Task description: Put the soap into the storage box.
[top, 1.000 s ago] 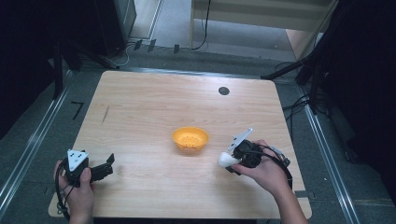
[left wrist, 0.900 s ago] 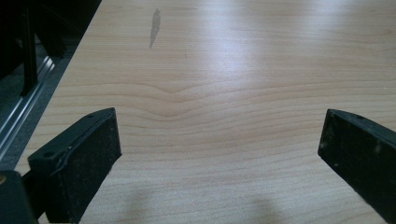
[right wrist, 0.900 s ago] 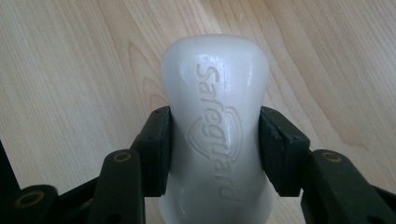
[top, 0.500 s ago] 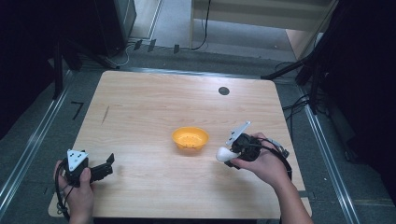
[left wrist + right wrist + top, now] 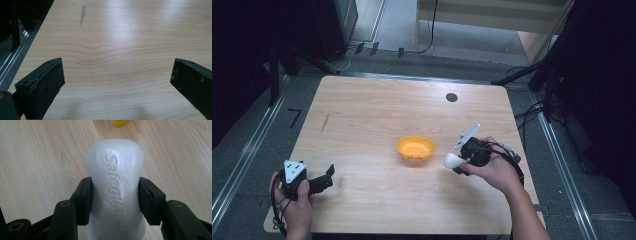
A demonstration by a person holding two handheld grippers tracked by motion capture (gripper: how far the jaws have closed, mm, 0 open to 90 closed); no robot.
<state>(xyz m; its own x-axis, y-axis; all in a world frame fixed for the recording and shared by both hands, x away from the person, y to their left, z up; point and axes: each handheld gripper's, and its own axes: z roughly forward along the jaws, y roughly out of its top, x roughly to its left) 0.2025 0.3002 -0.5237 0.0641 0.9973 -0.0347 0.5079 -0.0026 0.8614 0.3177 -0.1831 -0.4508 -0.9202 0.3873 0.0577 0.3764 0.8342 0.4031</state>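
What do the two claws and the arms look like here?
Both are black handheld units. The left claw and right claw each carry a grey three-cornered plate on top; the left one's has dark marks. Flat black pads, brass-coloured screws, and black cables trailing by the hands. Forearms bare, no sleeves.

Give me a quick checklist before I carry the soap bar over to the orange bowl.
1. Grip: right claw is shut on the white soap bar, a pad on each side of its waist: ok.
2. Bar seated straight between the pads: ok.
3. Orange bowl upright, open side up: ok.
4. Bowl contents: looks empty in the high view: ok.
5. Path: bare wooden table between bar and bowl: ok.
6. Left claw open, resting apart at the table's near left corner: ok.
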